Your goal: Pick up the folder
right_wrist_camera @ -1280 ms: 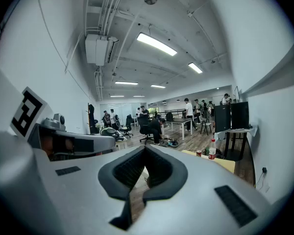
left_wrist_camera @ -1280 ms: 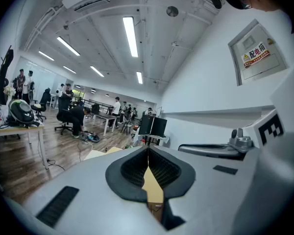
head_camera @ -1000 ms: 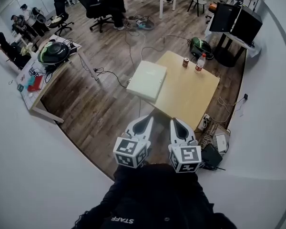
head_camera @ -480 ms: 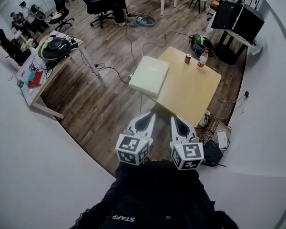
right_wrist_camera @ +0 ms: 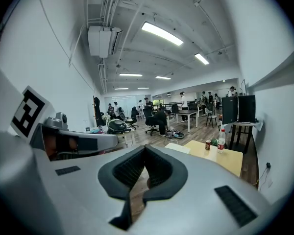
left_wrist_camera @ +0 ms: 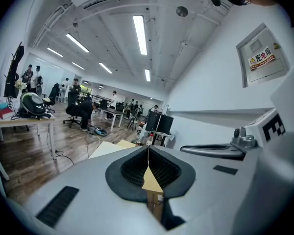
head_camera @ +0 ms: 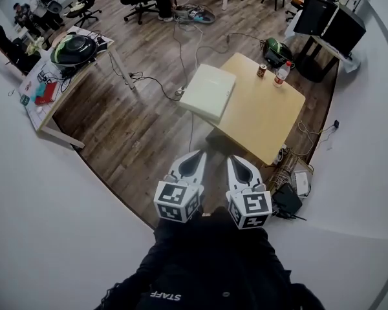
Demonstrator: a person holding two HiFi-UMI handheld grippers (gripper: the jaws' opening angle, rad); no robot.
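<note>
The folder [head_camera: 208,93] is a pale cream flat case lying on the left corner of a light wooden table [head_camera: 265,118], partly overhanging its edge. It also shows as a pale slab in the left gripper view [left_wrist_camera: 105,149] and the right gripper view [right_wrist_camera: 178,147]. My left gripper [head_camera: 199,155] and right gripper [head_camera: 235,160] are held side by side in front of my body, well short of the table and pointing towards it. Both are shut with nothing between the jaws, as the left gripper [left_wrist_camera: 148,149] and right gripper [right_wrist_camera: 145,149] each show in their own view.
A can [head_camera: 262,71] and a bottle [head_camera: 281,73] stand at the table's far edge. Cables [head_camera: 174,76] run over the wooden floor. A cluttered desk [head_camera: 58,76] is on the left, monitors [head_camera: 326,21] at the back right, boxes and plugs [head_camera: 291,189] by the wall.
In the head view the table and folder have shifted up and to the right. Both grippers stay shut, side by side, and sit slightly closer together.
</note>
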